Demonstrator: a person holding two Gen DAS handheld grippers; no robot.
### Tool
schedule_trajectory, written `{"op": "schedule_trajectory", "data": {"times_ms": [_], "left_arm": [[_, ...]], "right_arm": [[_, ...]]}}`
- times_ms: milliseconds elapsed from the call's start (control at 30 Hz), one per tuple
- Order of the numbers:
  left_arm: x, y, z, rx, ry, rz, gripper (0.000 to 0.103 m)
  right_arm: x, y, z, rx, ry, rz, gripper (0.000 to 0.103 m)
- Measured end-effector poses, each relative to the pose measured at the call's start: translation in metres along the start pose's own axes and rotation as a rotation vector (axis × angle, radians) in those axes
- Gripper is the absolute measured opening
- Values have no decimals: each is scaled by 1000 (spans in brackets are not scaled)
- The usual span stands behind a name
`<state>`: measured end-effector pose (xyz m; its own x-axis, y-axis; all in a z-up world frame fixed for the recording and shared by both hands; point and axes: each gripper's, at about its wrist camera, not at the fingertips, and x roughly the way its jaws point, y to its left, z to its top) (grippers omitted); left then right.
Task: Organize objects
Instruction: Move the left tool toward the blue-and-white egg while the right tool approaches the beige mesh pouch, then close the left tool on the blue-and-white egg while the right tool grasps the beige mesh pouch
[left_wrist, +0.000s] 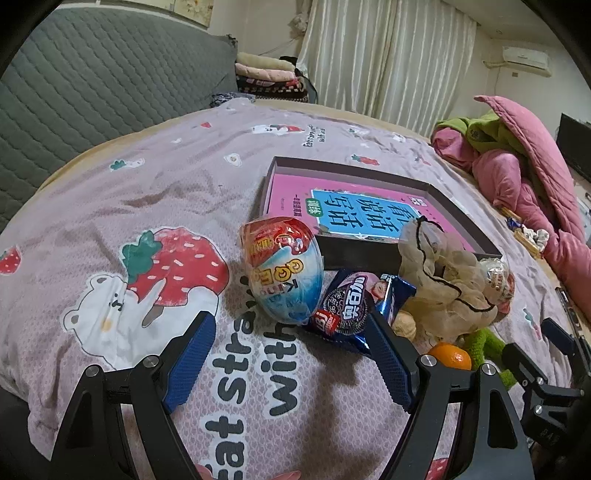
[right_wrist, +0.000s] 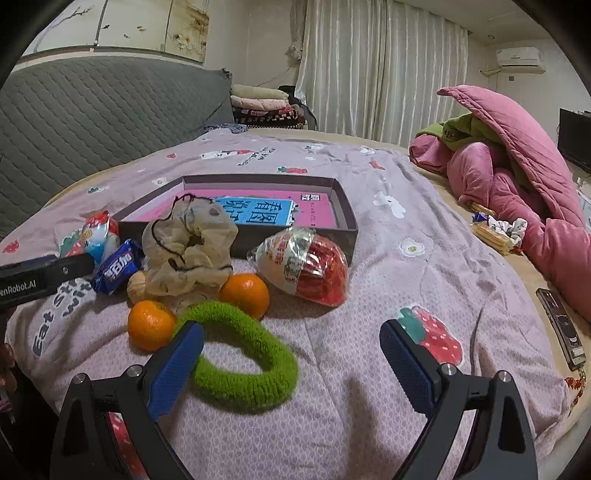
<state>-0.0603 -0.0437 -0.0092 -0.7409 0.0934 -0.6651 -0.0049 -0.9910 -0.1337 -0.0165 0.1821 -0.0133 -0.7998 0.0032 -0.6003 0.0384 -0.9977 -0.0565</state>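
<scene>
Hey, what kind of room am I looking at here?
Most likely a bedroom in a home. The items lie on a bed with a printed bedspread against a grey quilted headboard, with a heap of pink quilts at one side and closed curtains behind.

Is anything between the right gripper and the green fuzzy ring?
Nothing visible. The right gripper is open, and the green ring lies on the blanket between its fingers, its left edge behind the left finger. Two oranges sit just beyond the ring.
</scene>
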Motion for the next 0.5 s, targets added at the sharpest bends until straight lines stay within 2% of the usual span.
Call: {"op": "schedule_trajectory", "data": {"times_ms": [500], "left_arm": [[13,4,15,-13,6,1,83]], "right_arm": [[16,28,36,-67,-31,35,96]]}}
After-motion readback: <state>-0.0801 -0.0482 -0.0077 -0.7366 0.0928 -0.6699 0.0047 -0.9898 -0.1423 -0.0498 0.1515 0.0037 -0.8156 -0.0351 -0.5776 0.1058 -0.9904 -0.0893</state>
